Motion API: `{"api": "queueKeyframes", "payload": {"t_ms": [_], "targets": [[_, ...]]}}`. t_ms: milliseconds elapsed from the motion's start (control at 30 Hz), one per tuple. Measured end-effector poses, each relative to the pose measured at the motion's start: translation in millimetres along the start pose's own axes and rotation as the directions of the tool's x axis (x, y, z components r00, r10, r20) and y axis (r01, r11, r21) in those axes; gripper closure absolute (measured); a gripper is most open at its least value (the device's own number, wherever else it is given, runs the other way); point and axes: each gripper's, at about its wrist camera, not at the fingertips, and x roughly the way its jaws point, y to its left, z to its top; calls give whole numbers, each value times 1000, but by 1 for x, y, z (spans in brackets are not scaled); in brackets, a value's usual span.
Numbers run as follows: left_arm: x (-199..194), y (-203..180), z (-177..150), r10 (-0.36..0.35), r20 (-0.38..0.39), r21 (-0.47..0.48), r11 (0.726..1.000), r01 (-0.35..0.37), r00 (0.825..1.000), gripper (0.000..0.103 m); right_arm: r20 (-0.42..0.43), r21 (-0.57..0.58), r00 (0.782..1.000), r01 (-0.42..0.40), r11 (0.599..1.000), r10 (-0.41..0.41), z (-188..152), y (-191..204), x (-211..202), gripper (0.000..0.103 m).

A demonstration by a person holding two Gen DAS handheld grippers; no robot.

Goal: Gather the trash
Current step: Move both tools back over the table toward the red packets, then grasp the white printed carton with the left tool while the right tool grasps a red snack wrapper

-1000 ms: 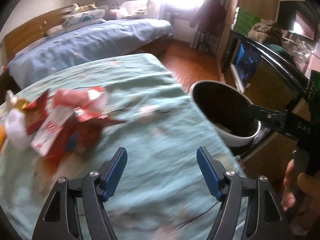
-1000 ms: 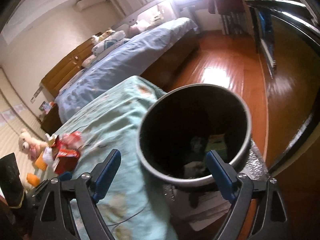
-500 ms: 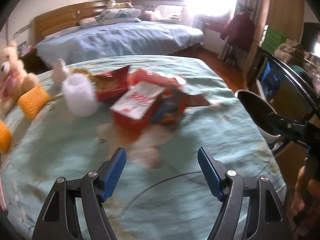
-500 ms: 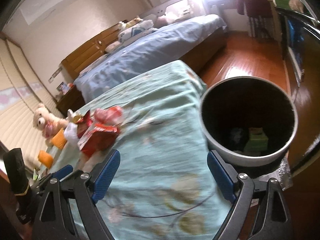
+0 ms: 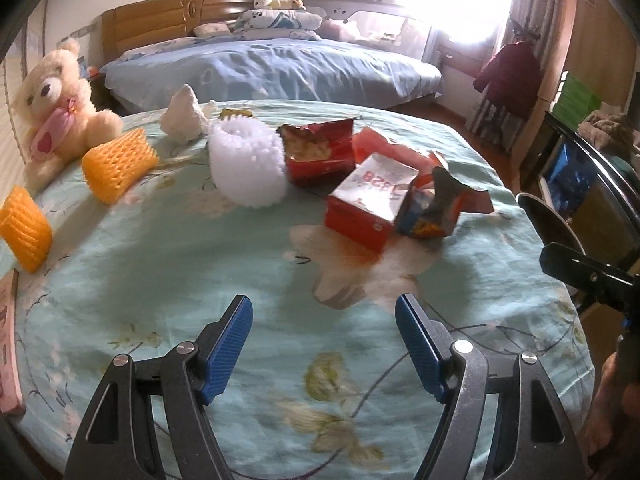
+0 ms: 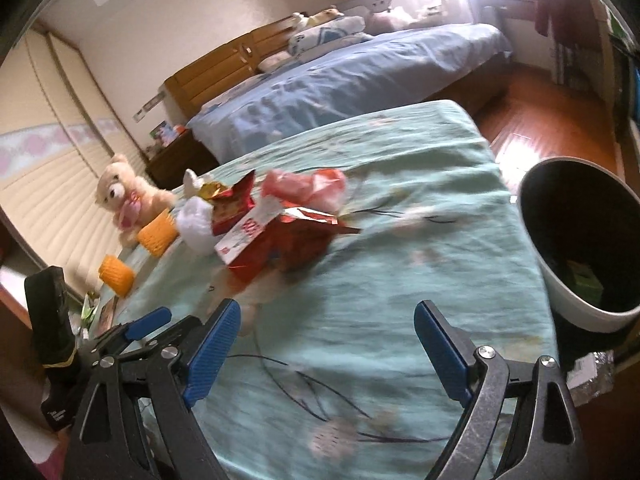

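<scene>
A heap of trash lies on the teal flowered tablecloth [image 5: 200, 264]: a red and white carton [image 5: 368, 200] [image 6: 256, 240], a torn red snack bag [image 5: 320, 148], a crumpled blue and red wrapper [image 5: 436, 208], pink plastic [image 6: 304, 188] and white foam netting [image 5: 248, 168]. My left gripper [image 5: 324, 344] hovers open above the cloth, short of the heap, nothing between its blue pads. In the right wrist view my right gripper [image 6: 328, 348] stands open and empty too, with the round dark trash bin [image 6: 580, 240] at the table's right edge; some trash lies inside it.
Two orange foam nets [image 5: 120, 164] [image 5: 24, 228] and a cream teddy bear [image 5: 56, 100] sit at the table's left. A pink book [image 5: 8, 344] lies at the left edge. A blue bed [image 5: 272, 68] stands behind; wooden floor [image 6: 548, 128] and a dark cabinet [image 5: 592, 184] are at the right.
Both views have swung left, away from the bin and toward the trash heap. The heap now sits ahead of the left gripper. Both grippers stay open and empty.
</scene>
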Motion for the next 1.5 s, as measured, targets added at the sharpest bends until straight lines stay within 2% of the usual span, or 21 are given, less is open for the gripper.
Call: {"api": "queueKeyframes", "payload": {"t_ms": [133, 567, 767, 833, 967, 1033, 1100, 1133, 1167, 1200, 1300, 1500], "targets": [[5, 4, 6, -7, -5, 9, 1000, 7, 1000, 29, -4, -17, 1000, -7, 1000, 7, 4, 8, 12, 13], [47, -1, 34, -20, -45, 103, 994, 25, 999, 29, -33, 11, 999, -20, 1000, 21, 33, -3, 55, 13], [63, -7, 43, -42, -68, 123, 991, 50, 997, 29, -45, 25, 999, -23, 999, 24, 41, -8, 73, 18], [71, -10, 48, -50, -84, 124, 990, 60, 995, 29, -47, 34, 998, -29, 999, 31, 41, -11, 75, 32], [82, -14, 58, -61, -92, 119, 990, 71, 994, 29, -46, 48, 999, -20, 999, 23, 42, -16, 77, 51], [85, -17, 63, -66, -80, 125, 989, 76, 995, 30, -50, 52, 999, -17, 999, 20, 42, -20, 77, 74], [88, -20, 65, -60, -74, 132, 989, 70, 995, 32, -55, 56, 998, -13, 998, 16, 41, -23, 75, 86], [91, -22, 66, -44, -73, 136, 989, 54, 996, 35, -55, 58, 998, -15, 998, 18, 41, -24, 74, 88], [93, -24, 66, -40, -77, 139, 989, 50, 996, 44, -54, 59, 998, -16, 998, 19, 40, -25, 72, 89], [95, -25, 66, -42, -84, 138, 989, 53, 996, 48, -51, 57, 999, -15, 998, 18, 38, -26, 70, 93], [96, -28, 65, -40, -78, 140, 989, 51, 996, 50, -45, 42, 999, -11, 999, 13, 34, -26, 62, 97], [78, -33, 57, -70, -33, 144, 987, 74, 997, 50, -30, 24, 1000, -5, 1000, 6, 24, -27, 44, 98]]}}
